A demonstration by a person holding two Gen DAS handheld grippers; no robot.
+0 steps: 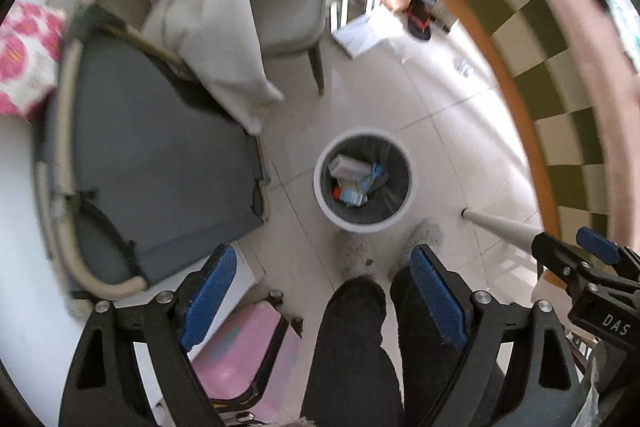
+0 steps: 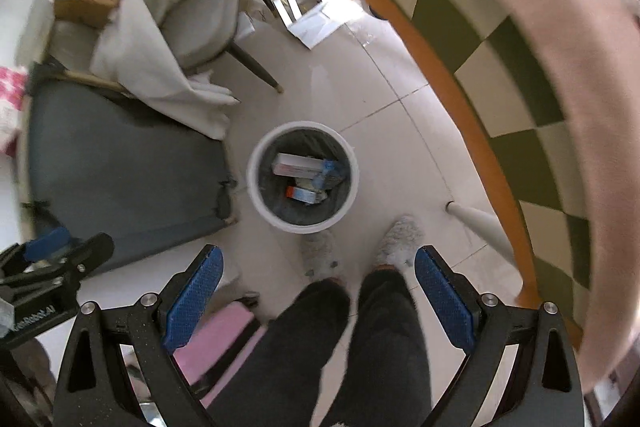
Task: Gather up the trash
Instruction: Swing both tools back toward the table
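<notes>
Both grippers hang empty above the trash bin (image 1: 363, 183)

Left gripper (image 1: 324, 303) and right gripper (image 2: 318, 301) fingers spread wide; binned cartons (image 2: 298, 165) look light, stiff, best pinched across flat faces.

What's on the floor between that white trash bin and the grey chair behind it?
Nothing: only bare pale floor tile between the trash bin and the grey chair. The right wrist view shows it best; the left wrist view agrees.
</notes>
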